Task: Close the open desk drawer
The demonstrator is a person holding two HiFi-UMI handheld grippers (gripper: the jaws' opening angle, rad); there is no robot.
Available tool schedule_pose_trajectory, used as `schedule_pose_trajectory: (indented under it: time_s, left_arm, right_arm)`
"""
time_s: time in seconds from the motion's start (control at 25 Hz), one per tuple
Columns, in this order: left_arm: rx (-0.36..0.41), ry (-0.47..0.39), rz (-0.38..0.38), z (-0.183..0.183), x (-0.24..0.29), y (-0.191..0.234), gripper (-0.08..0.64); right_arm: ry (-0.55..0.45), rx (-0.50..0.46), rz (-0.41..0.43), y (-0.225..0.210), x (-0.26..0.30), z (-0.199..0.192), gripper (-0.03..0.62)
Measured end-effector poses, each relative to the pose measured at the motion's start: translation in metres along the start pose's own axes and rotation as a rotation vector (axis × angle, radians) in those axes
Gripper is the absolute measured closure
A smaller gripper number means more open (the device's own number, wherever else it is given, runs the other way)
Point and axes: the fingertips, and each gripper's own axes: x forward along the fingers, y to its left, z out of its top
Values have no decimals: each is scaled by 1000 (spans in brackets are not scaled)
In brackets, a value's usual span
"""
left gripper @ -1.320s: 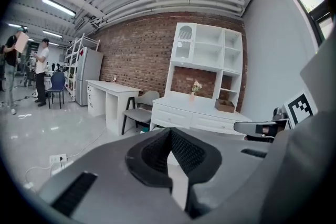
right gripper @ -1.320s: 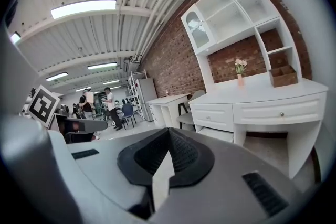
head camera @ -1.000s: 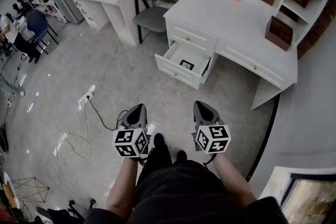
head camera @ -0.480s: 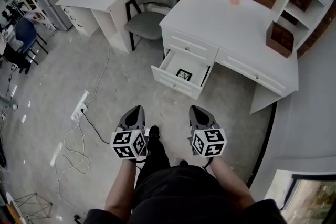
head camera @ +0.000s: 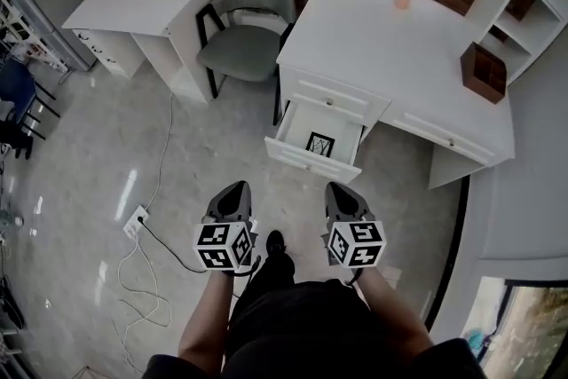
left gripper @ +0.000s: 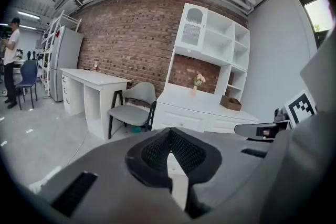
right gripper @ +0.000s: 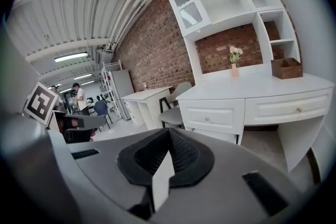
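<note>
Drawer nearer, still open; left claw, right claw both pressed together, empty.

The head view looks steeply down on the floor and white counter; both gripper views face forward from lower down, well back; all three share that counter and the grey chair.

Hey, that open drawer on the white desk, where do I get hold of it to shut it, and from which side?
Its front panel, met straight on from the floor side where you stand. The drawer juts out of the desk toward you, so that wide flat face is presented for a push; the shut right gripper, the nearer one, should do.
</note>
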Motion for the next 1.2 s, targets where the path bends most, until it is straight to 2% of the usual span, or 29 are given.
schedule_pose_trajectory:
  time_s: [0.16,0.36,0.76,0.96,1.2]
  left_arm:
    - [10,43,-60,5,32,25,551]
    - [29,108,-138,0,67,36,551]
    - [79,221,-208,-23,137,18,551]
    - [98,274,-237,-42,166,7,551]
    - [103,334,-240,-82,201,9,551]
  right_arm:
    - [20,35,-74,0,26,-1,588]
    - [51,91,-185,-15,38,-12,588]
    - [99,244,-369,-85,27,-51,588]
    - [125,301,-417,-114,33,-74,588]
    - [169,327,-409,-133,58,-106,588]
